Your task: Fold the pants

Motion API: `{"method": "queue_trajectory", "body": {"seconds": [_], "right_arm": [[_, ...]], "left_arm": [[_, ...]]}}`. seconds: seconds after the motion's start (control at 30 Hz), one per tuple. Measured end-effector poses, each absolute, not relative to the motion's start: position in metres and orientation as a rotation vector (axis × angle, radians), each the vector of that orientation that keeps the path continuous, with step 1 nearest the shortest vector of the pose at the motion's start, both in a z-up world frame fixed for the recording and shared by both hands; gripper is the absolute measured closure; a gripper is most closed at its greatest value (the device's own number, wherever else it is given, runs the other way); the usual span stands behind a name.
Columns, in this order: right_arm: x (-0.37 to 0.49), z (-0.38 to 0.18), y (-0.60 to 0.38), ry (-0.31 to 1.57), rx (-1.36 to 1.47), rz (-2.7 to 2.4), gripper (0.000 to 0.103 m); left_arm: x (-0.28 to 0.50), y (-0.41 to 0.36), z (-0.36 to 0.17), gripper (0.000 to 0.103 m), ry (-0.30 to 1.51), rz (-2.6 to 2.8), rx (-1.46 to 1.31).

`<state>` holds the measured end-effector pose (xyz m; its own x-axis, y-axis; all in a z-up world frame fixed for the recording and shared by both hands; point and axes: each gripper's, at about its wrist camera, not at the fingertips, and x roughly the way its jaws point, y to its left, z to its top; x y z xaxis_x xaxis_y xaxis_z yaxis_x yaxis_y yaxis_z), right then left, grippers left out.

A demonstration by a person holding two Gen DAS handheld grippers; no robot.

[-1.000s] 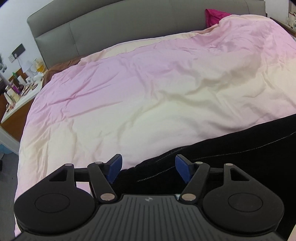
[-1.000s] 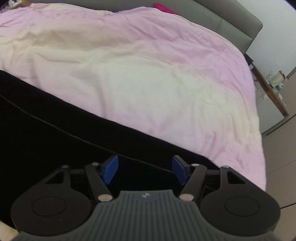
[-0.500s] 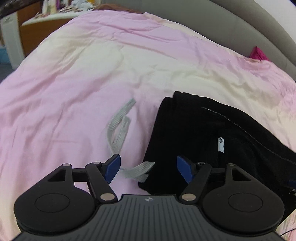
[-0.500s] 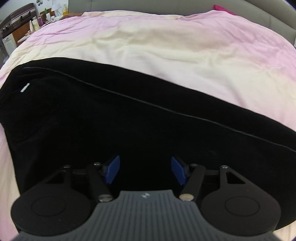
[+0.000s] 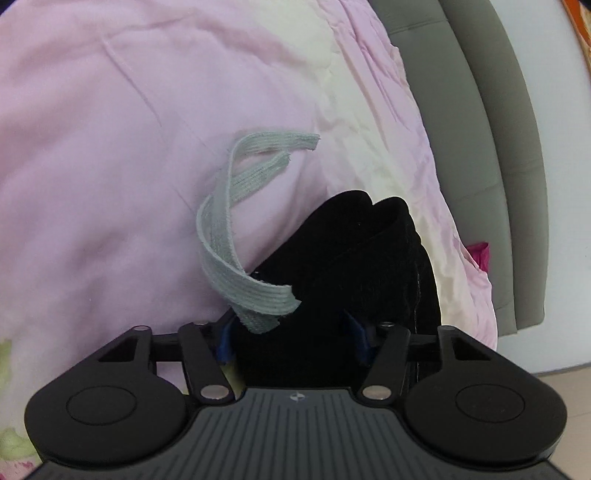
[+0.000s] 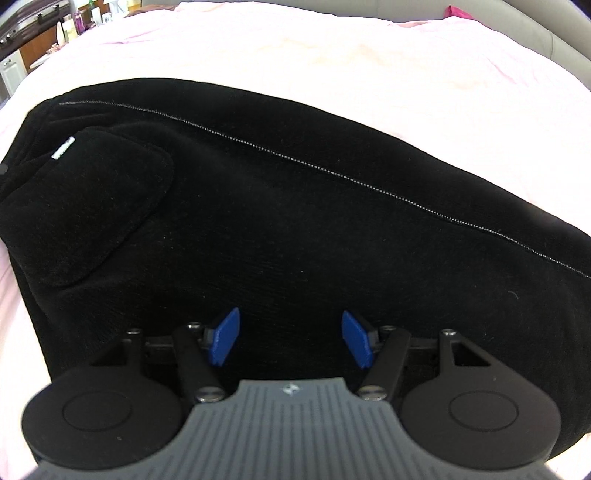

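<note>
Over nearly everything, a pink-and-cream duvet (image 5: 129, 129), creased, washed pale in the right wrist view (image 6: 332, 55). Behind it a grey padded headboard (image 5: 480, 147) in panels with a white wall (image 5: 561, 129) beyond, a magenta pillow (image 5: 480, 254) wedged between duvet and headboard, and a strip of pale floor (image 5: 561, 373) at the bed's edge. Off in the far corner of the right wrist view, a wooden nightstand (image 6: 37, 48) crowded with bottles (image 6: 77, 18), all under bright, even daylight.
</note>
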<state>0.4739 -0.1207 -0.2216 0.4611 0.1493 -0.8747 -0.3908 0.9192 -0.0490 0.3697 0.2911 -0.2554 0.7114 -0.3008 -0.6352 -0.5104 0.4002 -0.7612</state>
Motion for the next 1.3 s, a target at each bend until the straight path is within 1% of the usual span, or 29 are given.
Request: {"method": "queue_trajectory", "body": {"seconds": [0.07, 0.13, 0.2, 0.27, 0.33, 0.43, 0.5, 0.6, 0.7, 0.73, 0.83, 0.87, 1.03, 1.17, 1.3], "right_arm": [[0.476, -0.221, -0.115, 1.048, -0.265, 0.326, 0.044], [0.476, -0.220, -0.110, 1.052, -0.270, 0.323, 0.045], [0.474, -0.216, -0.104, 1.054, -0.282, 0.332, 0.046], [0.471, -0.211, -0.099, 1.054, -0.278, 0.355, 0.046], [0.474, -0.210, -0.101, 1.061, -0.273, 0.376, 0.046], [0.472, -0.212, -0.097, 1.065, -0.261, 0.383, 0.046], [0.473, -0.218, -0.096, 1.090, -0.241, 0.378, 0.046], [0.476, -0.225, -0.098, 1.106, -0.209, 0.377, 0.045], [0.478, -0.230, -0.098, 1.112, -0.192, 0.374, 0.045], [0.479, -0.227, -0.098, 1.115, -0.186, 0.370, 0.045], [0.474, -0.212, -0.104, 1.092, -0.149, 0.371, 0.046], [0.468, -0.204, -0.110, 1.077, -0.115, 0.371, 0.046], [0.421, -0.172, -0.145, 0.997, -0.014, 0.353, 0.046], [0.381, -0.169, -0.175, 0.955, 0.009, 0.335, 0.047], [0.337, -0.170, -0.198, 0.931, 0.032, 0.302, 0.054]], "left_arm": [[0.375, 0.289, -0.244, 0.069, 0.815, 0.184, -1.132], [0.384, 0.283, -0.211, 0.076, 0.803, 0.171, -0.968], [0.396, 0.276, -0.170, 0.080, 0.789, 0.143, -0.800], [0.412, 0.268, -0.146, 0.080, 0.818, 0.129, -0.646], [0.426, 0.262, -0.146, 0.080, 0.868, 0.154, -0.510], [0.435, 0.259, -0.176, 0.080, 0.960, 0.192, -0.424], [0.431, 0.261, -0.196, 0.079, 0.988, 0.204, -0.398], [0.433, 0.261, -0.208, 0.077, 0.996, 0.215, -0.387], [0.440, 0.250, -0.202, 0.067, 1.014, 0.229, -0.291], [0.440, 0.246, -0.193, 0.057, 1.010, 0.234, -0.247], [0.426, 0.238, -0.168, 0.044, 0.983, 0.229, -0.178], [0.417, 0.234, -0.159, 0.042, 0.959, 0.235, -0.159], [0.368, 0.182, -0.127, 0.041, 0.865, 0.157, -0.015], [0.343, 0.110, -0.117, 0.041, 0.854, -0.030, 0.070], [0.315, 0.036, -0.120, 0.041, 0.839, -0.195, 0.192]]}}
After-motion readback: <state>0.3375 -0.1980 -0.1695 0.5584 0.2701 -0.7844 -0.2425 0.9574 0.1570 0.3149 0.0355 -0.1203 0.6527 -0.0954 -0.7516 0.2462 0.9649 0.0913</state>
